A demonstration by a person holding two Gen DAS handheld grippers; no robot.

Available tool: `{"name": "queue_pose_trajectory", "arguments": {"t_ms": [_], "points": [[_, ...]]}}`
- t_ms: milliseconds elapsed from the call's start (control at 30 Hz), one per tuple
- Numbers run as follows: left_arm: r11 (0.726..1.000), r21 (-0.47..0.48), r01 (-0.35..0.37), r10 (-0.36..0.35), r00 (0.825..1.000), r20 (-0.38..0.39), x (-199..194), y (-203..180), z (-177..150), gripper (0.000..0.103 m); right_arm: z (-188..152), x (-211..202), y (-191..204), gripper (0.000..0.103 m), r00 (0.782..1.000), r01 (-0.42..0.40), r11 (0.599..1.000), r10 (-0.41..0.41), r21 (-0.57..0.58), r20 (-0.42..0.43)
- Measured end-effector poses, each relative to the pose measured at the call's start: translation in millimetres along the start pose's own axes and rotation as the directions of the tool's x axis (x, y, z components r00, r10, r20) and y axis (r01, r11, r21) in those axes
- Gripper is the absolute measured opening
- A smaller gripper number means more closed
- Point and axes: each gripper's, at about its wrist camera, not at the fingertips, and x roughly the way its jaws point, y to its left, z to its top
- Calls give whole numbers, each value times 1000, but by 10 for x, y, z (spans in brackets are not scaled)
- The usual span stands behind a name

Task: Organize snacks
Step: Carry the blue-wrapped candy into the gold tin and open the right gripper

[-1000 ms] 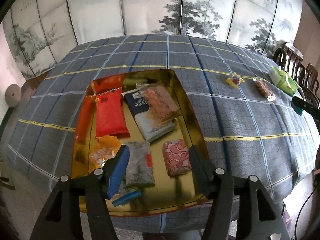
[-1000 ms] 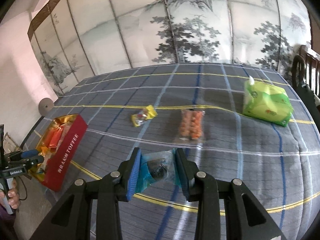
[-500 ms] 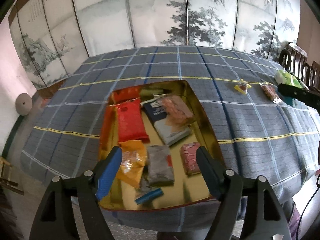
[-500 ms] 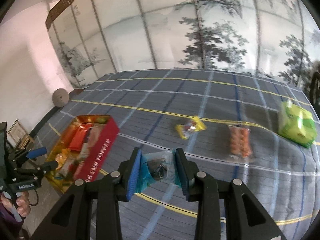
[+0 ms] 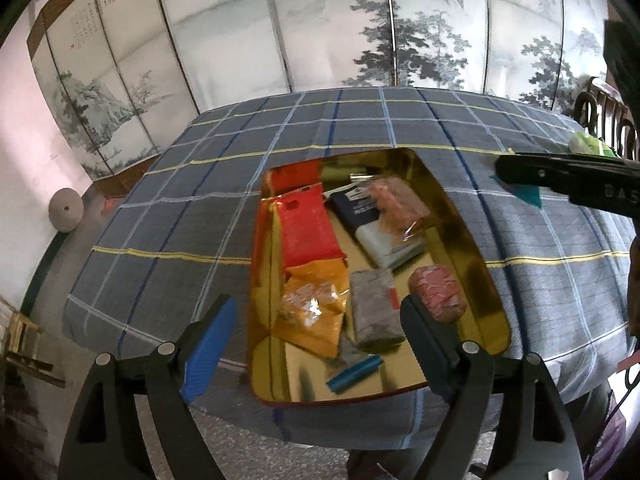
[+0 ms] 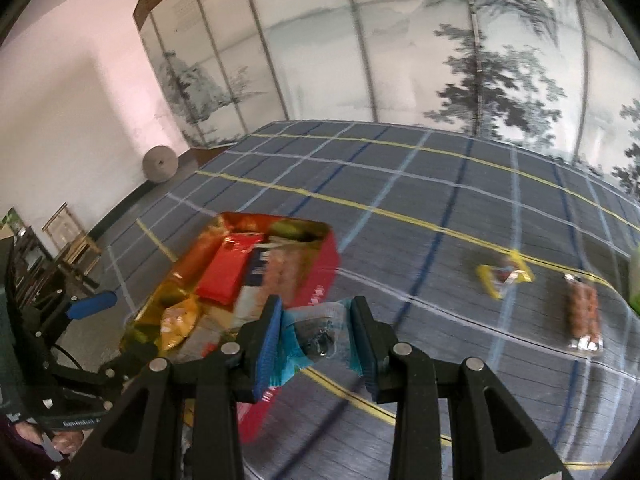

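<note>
A red tin with a gold inside sits near the table's front edge and holds several snack packets. It also shows in the right wrist view. My left gripper is open and empty, raised above the tin's near end. My right gripper is shut on a clear blue-edged snack packet and holds it in the air beside the tin's right wall. In the left wrist view the right gripper enters from the right. A yellow packet and an orange snack packet lie on the cloth.
The table wears a blue-grey plaid cloth. A green packet lies at the far right edge by dark wooden chairs. A painted folding screen stands behind the table. A round stone disc leans at the wall.
My right gripper has carried the clear packet left, from mid-table to beside the tin. My left gripper has pulled back and risen, staying open.
</note>
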Motion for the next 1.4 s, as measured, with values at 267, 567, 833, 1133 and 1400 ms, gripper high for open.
{"name": "queue_pose_trajectory", "arguments": {"t_ms": [267, 567, 833, 1133, 1400], "points": [[999, -43, -12, 11, 1000, -8, -15, 234, -112, 85, 47, 301, 352, 35, 997, -50, 998, 49, -24, -53], [994, -98, -40, 35, 998, -46, 9, 538, -273, 86, 92, 594, 628, 35, 992, -80, 996, 76, -43, -102], [993, -91, -70, 66, 997, -47, -19, 638, -319, 92, 140, 859, 796, 35, 986, -99, 994, 92, -47, -138], [993, -95, -70, 64, 996, -57, 14, 717, -331, 93, 233, 1107, 941, 35, 982, -98, 993, 85, -70, -168], [992, -104, -76, 69, 995, -70, 54, 784, -358, 93, 244, 1251, 966, 37, 978, -95, 994, 82, -61, -190]]}}
